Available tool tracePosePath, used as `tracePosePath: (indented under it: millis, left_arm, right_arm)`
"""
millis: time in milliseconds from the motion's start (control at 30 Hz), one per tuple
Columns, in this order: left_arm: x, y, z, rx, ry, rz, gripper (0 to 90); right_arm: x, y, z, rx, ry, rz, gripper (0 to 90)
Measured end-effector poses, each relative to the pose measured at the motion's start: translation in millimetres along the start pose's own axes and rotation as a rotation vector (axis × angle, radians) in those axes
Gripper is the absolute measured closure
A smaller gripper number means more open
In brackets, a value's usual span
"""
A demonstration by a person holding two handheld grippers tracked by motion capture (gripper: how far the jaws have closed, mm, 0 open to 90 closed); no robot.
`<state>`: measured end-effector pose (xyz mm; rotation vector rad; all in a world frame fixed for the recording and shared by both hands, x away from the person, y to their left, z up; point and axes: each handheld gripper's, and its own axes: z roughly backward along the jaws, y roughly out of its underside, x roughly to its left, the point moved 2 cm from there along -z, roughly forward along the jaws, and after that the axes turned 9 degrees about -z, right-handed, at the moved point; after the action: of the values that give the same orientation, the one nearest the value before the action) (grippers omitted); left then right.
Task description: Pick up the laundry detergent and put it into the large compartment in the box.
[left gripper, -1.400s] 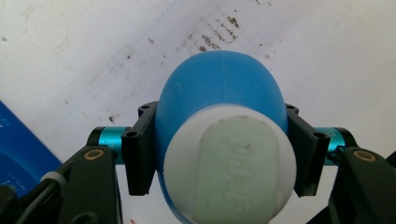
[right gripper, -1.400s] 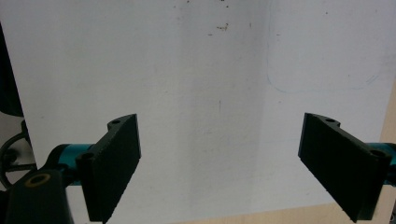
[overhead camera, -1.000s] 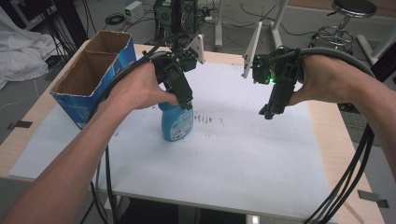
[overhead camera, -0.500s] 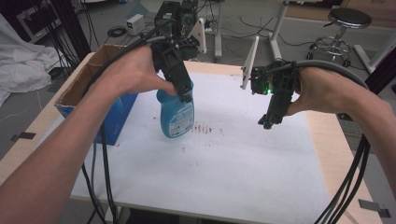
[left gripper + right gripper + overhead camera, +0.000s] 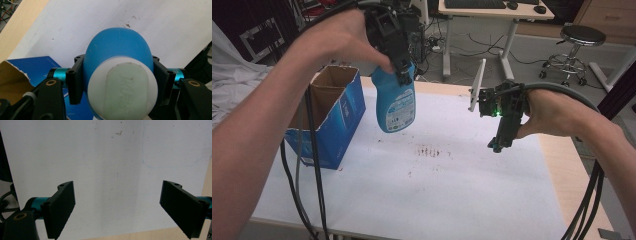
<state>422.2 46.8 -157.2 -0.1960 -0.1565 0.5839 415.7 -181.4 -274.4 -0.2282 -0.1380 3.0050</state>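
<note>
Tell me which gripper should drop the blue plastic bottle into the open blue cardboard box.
Left. The left gripper already clamps the blue plastic bottle beside the blue cardboard box; the right gripper hangs open, farther off.

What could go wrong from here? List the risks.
1. The blue plastic bottle hangs in the air, held by the left claw near its white top only; it could swing or slip.
2. The open blue cardboard box stands close beside it; lowering carelessly could clip its torn rim.
</note>
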Motion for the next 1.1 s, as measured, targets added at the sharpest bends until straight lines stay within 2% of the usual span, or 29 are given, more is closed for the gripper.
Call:
tracePosePath:
  millis: [167, 300, 500, 600, 833, 1100]
  left_arm:
    - [7.1, -3.0, 21.4, -0.018, 0.018, 0.008, 38.3]
    - [14.8, -2.4, 41.3, -0.037, 0.017, 0.006, 38.3]
    - [23.8, 3.7, 52.8, -0.047, 0.015, 0.022, 38.3]
    - [30.0, 11.1, 53.5, -0.039, 0.022, 0.032, 38.3]
    - [49.4, 37.9, 59.7, -0.030, 0.002, 0.080, 38.3]
    - [68.7, 69.4, 69.8, -0.004, -0.046, 0.132, 38.3]
  right_arm:
    - [1.1, -0.5, 0.8, -0.003, 0.001, 0.004, 12.2]
    - [0.9, 1.6, 1.7, -0.003, 0.003, 0.000, 12.2]
    - [-1.6, 5.0, 2.3, -0.005, 0.004, -0.006, 12.2]
    - [-1.3, 5.7, 1.7, -0.005, 0.005, -0.012, 12.2]
    - [-1.7, 5.4, 1.4, -0.002, 0.007, -0.009, 12.2]
    - [-1.8, 2.1, -1.1, 0.002, 0.004, -0.003, 12.1]
